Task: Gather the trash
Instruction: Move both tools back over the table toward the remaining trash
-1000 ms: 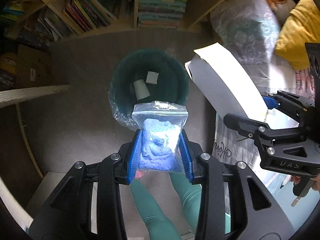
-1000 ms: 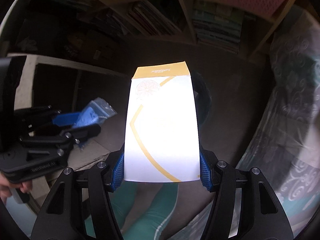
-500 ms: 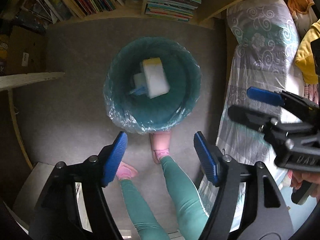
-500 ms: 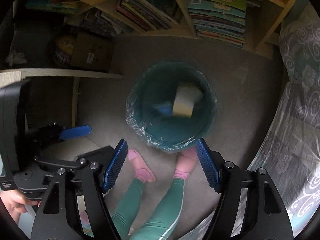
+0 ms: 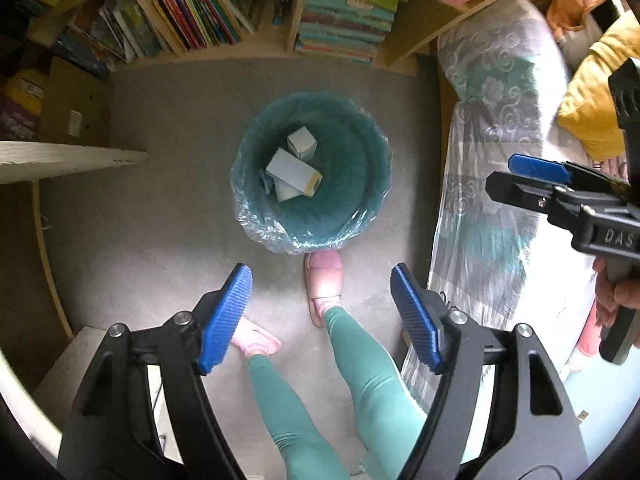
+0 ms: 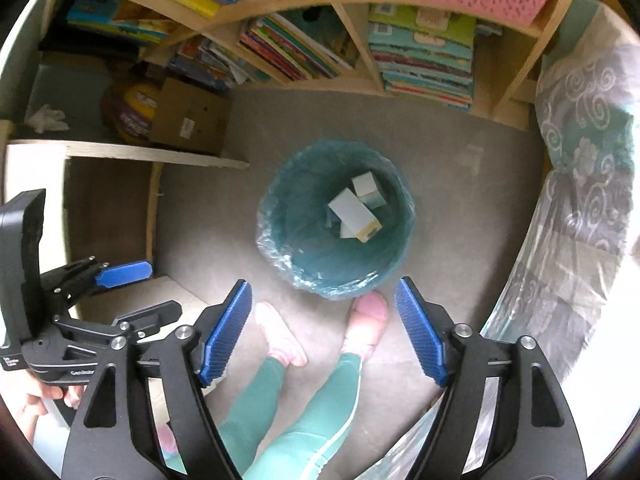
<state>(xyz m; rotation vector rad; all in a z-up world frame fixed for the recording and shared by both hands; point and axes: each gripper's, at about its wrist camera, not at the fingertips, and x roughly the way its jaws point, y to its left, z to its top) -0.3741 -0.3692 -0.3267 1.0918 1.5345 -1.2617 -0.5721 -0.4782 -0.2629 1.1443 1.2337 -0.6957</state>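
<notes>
A teal bin lined with a clear bag point(image 5: 376, 184) point(image 6: 288, 240) stands on the grey floor below both grippers. Inside lie a white carton with a yellow end point(image 5: 294, 174) point(image 6: 354, 214) and a small white box point(image 5: 302, 144) point(image 6: 366, 186). A bit of blue shows under the carton. My left gripper point(image 5: 320, 280) hangs above the bin's near side, its jaws opening with nothing between them. My right gripper point(image 6: 323, 288) is beside it, jaws also opening and empty. Each gripper's blue fingers point(image 5: 536, 168) point(image 6: 124, 274) show in the other's view.
A person's green-legged feet in pink slippers point(image 5: 322, 280) point(image 6: 366, 320) stand against the bin. A bookshelf point(image 5: 344, 28) runs along the back. A patterned bed point(image 5: 492, 140) is on the right, with a cardboard box point(image 6: 188, 120) and a white desk edge point(image 5: 72, 156) on the left.
The left gripper let go of a zip bag of blue stuff and the right let go of the white carton. Both fell into the bin. Both grippers opened and rose.
</notes>
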